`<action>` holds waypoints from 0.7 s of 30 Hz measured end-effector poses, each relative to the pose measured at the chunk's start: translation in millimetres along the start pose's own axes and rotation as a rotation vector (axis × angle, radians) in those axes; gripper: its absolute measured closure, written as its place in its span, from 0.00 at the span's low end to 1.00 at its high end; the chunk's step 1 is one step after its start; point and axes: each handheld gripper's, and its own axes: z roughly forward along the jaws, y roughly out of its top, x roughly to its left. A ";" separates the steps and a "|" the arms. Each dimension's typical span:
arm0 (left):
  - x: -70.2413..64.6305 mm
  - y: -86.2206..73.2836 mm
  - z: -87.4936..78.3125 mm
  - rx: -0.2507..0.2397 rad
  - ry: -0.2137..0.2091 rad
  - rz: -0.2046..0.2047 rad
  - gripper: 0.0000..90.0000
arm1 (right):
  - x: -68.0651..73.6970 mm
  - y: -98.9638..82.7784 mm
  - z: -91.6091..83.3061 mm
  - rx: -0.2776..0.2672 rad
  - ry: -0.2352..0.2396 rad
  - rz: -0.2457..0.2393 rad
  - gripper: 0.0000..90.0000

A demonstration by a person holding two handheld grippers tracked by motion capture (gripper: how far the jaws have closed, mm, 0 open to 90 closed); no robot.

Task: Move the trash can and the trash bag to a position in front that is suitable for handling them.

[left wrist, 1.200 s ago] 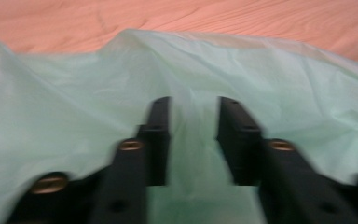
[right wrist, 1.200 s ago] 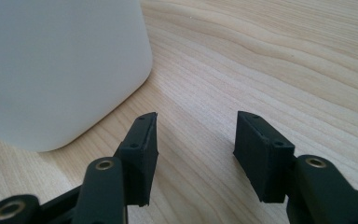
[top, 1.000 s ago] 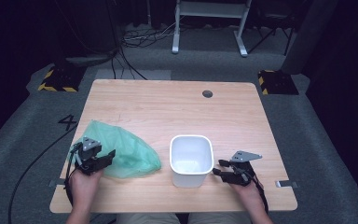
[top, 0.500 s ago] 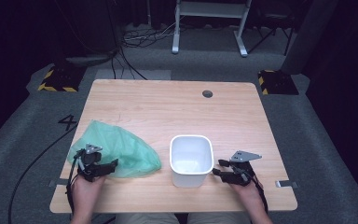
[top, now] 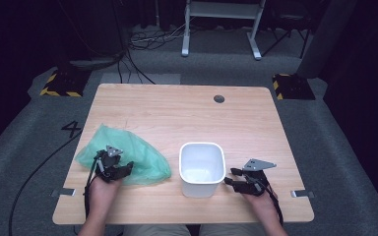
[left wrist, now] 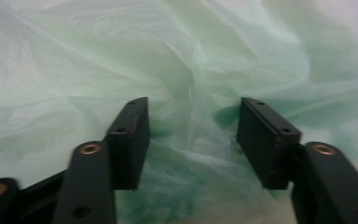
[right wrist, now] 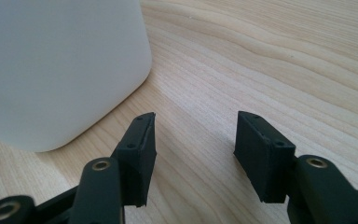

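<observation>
Green plastic bag (top: 128,155) bunches between the closing left claw (top: 120,169); white bin (top: 202,167) flanks the half-open, empty right claw (top: 232,178).

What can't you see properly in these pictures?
- Green bag: its near part, in the high view, is hidden by the left tool.
- White tub: its top is cut off by the edge of the right tool view.
- Small dark round spot on the table: too small to identify.
</observation>
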 end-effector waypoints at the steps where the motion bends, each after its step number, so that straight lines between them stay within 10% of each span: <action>1: -0.7 2.1 2.9 -0.017 0.003 0.001 0.60 | 0.7 -0.2 0.0 0.000 -0.002 -0.003 0.53; 10: -0.2 4.8 9.1 -0.053 0.017 0.010 0.95 | 0.2 -0.3 -0.4 0.000 0.001 0.002 0.54; 21: 3.9 7.4 -3.0 -0.147 -0.062 0.009 1.00 | -3.2 1.3 0.8 0.000 -0.025 0.004 0.56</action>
